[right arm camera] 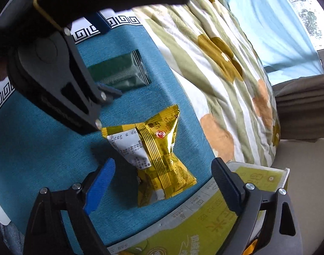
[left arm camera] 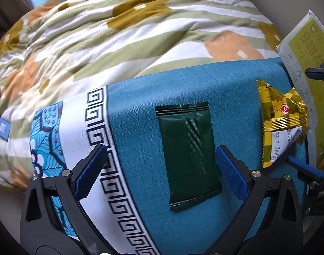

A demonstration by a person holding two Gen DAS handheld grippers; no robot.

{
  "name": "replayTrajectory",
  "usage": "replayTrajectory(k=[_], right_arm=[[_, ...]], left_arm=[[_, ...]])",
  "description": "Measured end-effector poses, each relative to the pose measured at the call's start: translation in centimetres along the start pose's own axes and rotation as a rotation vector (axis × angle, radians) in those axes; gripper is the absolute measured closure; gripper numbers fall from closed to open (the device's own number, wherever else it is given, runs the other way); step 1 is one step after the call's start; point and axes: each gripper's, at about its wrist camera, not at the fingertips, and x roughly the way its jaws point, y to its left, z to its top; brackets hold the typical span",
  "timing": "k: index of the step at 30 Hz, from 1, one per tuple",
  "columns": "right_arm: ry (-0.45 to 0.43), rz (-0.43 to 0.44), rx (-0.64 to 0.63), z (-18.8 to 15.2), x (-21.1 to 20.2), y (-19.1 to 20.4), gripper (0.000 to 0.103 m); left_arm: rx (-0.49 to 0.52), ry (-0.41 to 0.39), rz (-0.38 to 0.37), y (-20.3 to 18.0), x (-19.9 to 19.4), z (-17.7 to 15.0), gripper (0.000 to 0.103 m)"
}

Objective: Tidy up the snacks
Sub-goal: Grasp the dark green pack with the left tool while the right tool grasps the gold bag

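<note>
The green packet [left arm camera: 189, 157] lies flat on the blue cloth [left arm camera: 136, 127], long axis running away between the spread-wide left gripper [left arm camera: 159, 170]; the gold packet [right arm camera: 159, 161] lies between the spread right gripper [right arm camera: 162, 180], beside a floral quilt [left arm camera: 119, 31]

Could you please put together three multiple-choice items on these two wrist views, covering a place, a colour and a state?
1. Where does the dark green packet lie?
A. on the blue cloth
B. in the box
C. on the quilt

2. What colour is the crinkled snack bag?
A. red
B. gold
C. white

3. How do the left gripper's jaws stand?
A. shut empty
B. clamped on the packet
C. open

Key: 1 A, it lies flat on the cloth; 2 B, gold foil; 3 C, the pads sit wide apart either side of the packet.
</note>
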Motion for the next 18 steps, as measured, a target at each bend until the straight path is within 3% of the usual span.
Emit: replayTrajectory(k=[7,9,15,18], right_arm=[[0.149,0.055,-0.131,1.3,2.7,0.2,0.015],[0.159,0.062,-0.176,1.4,3.0,0.5,0.027],[0.200,0.081,-0.311,0.8,3.4,2.1,0.041],[0.214,0.109,-0.311,0.5,3.7,2.2,0.047]], left_arm=[[0.036,0.008,-0.009,0.6,-0.9,-0.7,0.020],[0.070,0.022,0.012,-0.2,-0.8,-0.9,0.021],[0.091,0.014,0.012,-1.2,-0.7,-1.0,0.025],[0.095,0.003,0.006,-1.0,-1.2,-0.8,0.048]])
